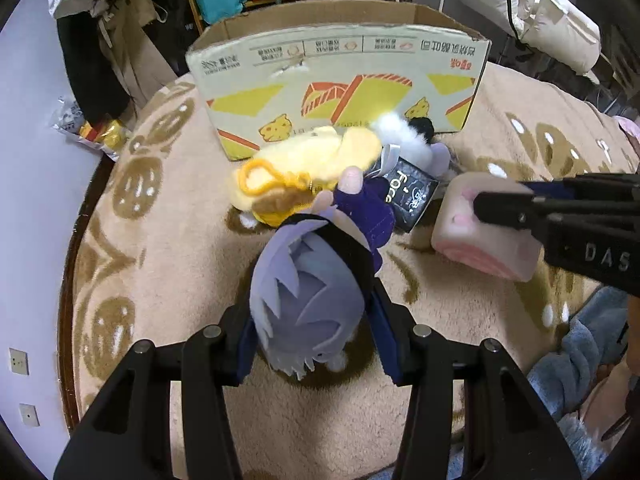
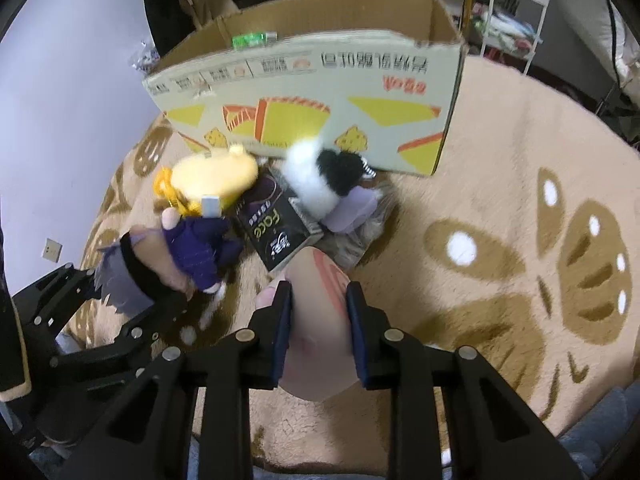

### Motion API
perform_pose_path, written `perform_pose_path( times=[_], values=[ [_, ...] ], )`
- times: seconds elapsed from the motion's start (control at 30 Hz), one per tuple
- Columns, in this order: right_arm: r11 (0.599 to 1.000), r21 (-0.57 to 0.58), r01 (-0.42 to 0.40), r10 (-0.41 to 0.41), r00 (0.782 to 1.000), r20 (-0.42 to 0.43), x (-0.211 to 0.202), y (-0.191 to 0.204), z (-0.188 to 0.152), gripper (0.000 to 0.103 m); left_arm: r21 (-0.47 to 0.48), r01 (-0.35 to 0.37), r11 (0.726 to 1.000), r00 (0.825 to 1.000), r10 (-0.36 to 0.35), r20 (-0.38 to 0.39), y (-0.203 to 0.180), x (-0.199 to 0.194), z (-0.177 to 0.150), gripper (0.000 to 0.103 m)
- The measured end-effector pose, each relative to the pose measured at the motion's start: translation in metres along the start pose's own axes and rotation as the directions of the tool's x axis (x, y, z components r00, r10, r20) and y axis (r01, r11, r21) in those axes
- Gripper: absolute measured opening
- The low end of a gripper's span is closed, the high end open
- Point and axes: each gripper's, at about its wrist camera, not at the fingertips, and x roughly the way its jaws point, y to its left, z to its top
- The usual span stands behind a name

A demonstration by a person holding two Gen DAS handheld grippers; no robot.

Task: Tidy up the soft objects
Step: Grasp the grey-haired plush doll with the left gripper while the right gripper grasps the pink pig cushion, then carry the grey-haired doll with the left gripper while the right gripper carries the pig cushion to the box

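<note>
While we look down along both tools, the tan rug (image 2: pixel 500 140) with its brown pattern fills most of each view, and we take the cardboard box (image 1: pixel 340 92) standing open on it as our landmark. Its printed long side faces us, yellow wedges and upside-down lettering across it.

Against the foot of that side lie the loose things: a yellow plush (image 1: pixel 304 164) with an orange loop toward the box's left end, a black packet (image 2: pixel 276 232) lettered "Face" just in front of the box's middle, and a white-and-black fluffy toy (image 2: pixel 324 184) touching the box wall, with a lilac piece under it.

Nearer to us than that heap, our left gripper (image 1: pixel 312 336) is closed on 1 plush doll (image 1: pixel 308 304) with grey-lilac hair and a purple outfit; both blue pads press the sides of its head, and its feet point toward the box.

To the doll's right, equally short of the box, our right gripper (image 2: pixel 320 328) squeezes a pink squishy block (image 1: pixel 484 224) between its 2 pads, which dent its sides.
</note>
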Motion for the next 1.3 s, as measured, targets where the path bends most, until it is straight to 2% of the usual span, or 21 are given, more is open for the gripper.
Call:
perform_pose_path(
  times=[0.27,0.37,0.43,0.57,0.8,0.97,1.17,1.3],
  values=[
    [1.000,-0.028,-0.010,0.014,0.988,0.156,-0.039,-0.003,0.009,0.026,-0.022,-0.046,0.999,0.996,0.047,0.071,0.001,-0.029,-0.007,0.049],
    [1.000,-0.029,-0.003,0.009,0.977,0.215,-0.052,-0.004,0.010,0.026,-0.053,-0.067,0.996,0.991,0.072,0.114,0.005,-0.044,-0.009,0.049],
    [1.000,-0.014,0.000,0.004,0.968,0.252,-0.062,-0.006,0.009,0.026,-0.063,-0.106,0.992,0.982,0.115,0.153,0.007,-0.055,-0.010,0.049],
    [1.000,0.011,-0.001,-0.003,0.943,0.332,-0.081,-0.010,0.009,0.026,-0.085,-0.149,0.985,0.956,0.166,0.243,0.009,-0.079,-0.012,0.049],
    [1.000,0.008,0.004,-0.007,0.881,0.473,-0.113,-0.013,0.012,0.026,-0.114,-0.181,0.977,0.894,0.212,0.395,0.009,-0.110,-0.012,0.049],
    [1.000,0.024,-0.017,0.002,0.843,0.538,-0.129,-0.018,0.015,0.026,-0.131,-0.196,0.972,0.860,0.235,0.453,0.010,-0.122,-0.010,0.049],
    [0.999,0.026,-0.033,0.011,0.810,0.586,-0.142,-0.023,0.021,0.026,-0.149,-0.212,0.966,0.826,0.258,0.501,0.012,-0.129,-0.001,0.049],
    [0.999,0.027,-0.040,0.015,0.789,0.614,-0.146,-0.026,0.028,0.026,-0.159,-0.223,0.962,0.795,0.274,0.542,0.016,-0.134,0.009,0.049]
  ],
)
